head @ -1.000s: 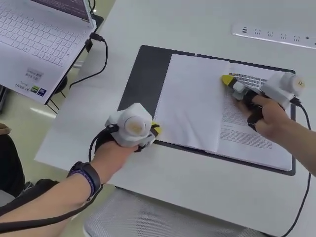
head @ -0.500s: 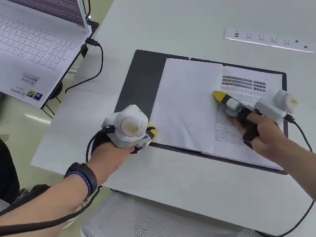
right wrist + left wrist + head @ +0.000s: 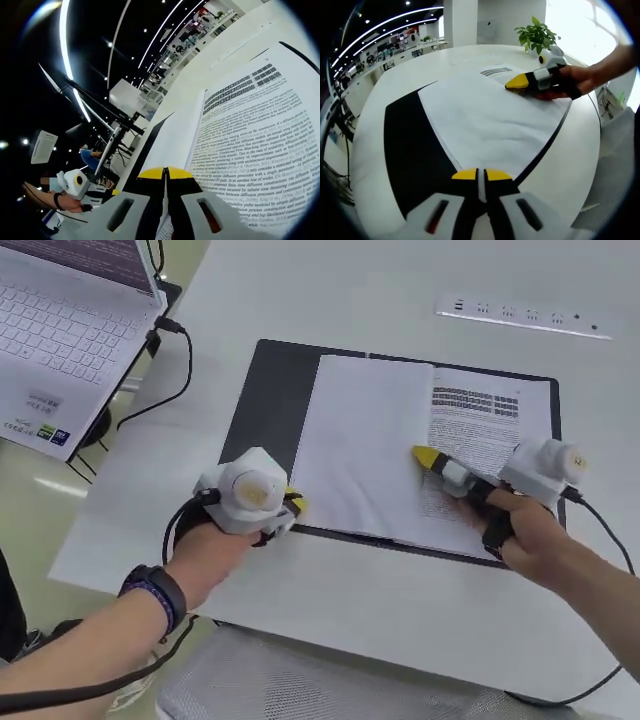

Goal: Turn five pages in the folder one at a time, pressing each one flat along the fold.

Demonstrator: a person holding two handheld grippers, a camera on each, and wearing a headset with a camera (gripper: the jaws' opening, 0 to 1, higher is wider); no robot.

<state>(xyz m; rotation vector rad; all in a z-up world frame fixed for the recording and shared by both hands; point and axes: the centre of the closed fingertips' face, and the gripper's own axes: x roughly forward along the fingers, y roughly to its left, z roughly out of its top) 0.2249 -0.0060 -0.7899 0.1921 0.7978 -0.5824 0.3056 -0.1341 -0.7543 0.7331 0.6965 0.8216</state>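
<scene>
Folder (image 3: 270,400) on table (image 3: 380,300); laptop (image 3: 60,320) left; power strip (image 3: 525,318) behind.

Laptop (image 3: 55,350): cut off by top and left edges, head view.
Printed page (image 3: 485,430): text too small to read.
Folder (image 3: 262,400): near right corner hidden under right hand (image 3: 528,538).

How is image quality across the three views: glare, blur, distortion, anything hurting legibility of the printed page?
Head view: even light, printed page text too small to read. Left gripper view: fisheye bows the folder edges; window behind the right gripper is blown out. Right gripper view: page text legible mid-frame, smeared toward the edge; ceiling light strips flare.
</scene>
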